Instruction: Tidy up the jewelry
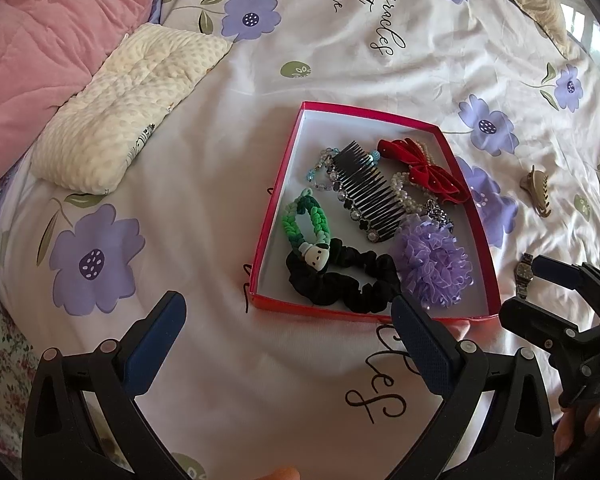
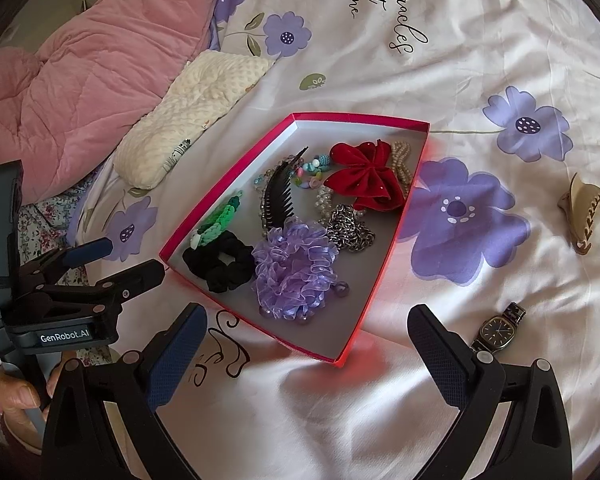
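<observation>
Two pieces lie outside the shallow red cardboard box [image 2: 388,248] on the flower-printed white bedsheet [image 2: 500,60]: a dark-faced metal-band wristwatch [image 2: 499,330] just beside the box's near right corner, and a beige plastic claw clip [image 2: 582,214] well apart to the right. The right hand-held gripper [image 2: 306,350] hangs released over the sheet near that corner, holding nothing; the left hand-held gripper [image 1: 288,336] is likewise spread wide and empty at the box's near edge.

The watch looks the likelier next pick, and the risks follow from that — its band is thin and lies flat on soft, wrinkled fabric, so the fingers may pinch the sheet along with it, or the smooth links may slip out. A low approach could also nudge the light box.

The watch's long axis runs diagonally, band ends pointing near-left and far-right — closing across the case seems safest.
</observation>
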{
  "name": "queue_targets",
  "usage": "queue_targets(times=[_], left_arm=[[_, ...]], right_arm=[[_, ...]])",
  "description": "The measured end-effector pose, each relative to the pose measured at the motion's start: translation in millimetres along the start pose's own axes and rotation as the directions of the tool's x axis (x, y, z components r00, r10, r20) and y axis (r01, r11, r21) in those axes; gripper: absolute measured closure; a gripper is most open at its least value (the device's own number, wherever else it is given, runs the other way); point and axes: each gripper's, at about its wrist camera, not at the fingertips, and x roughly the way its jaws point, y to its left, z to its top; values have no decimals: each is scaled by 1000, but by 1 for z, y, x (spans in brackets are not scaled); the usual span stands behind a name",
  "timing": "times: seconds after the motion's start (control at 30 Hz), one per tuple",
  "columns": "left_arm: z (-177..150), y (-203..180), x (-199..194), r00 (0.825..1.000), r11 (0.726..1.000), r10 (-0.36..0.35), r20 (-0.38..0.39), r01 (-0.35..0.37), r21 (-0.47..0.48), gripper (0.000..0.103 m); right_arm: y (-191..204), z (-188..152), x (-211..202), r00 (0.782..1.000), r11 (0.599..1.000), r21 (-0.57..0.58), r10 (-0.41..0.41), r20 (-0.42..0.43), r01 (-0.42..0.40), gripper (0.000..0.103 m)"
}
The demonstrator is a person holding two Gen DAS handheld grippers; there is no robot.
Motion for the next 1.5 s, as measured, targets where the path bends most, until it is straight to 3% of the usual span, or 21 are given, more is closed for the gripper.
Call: queue_targets(times=[1.5], left_arm=[[-1, 0, -3, 1000, 1000, 15, 6, -15, 1, 0]], right_arm=[[6, 4, -9, 1000, 1000, -3, 14, 21, -14, 1]])
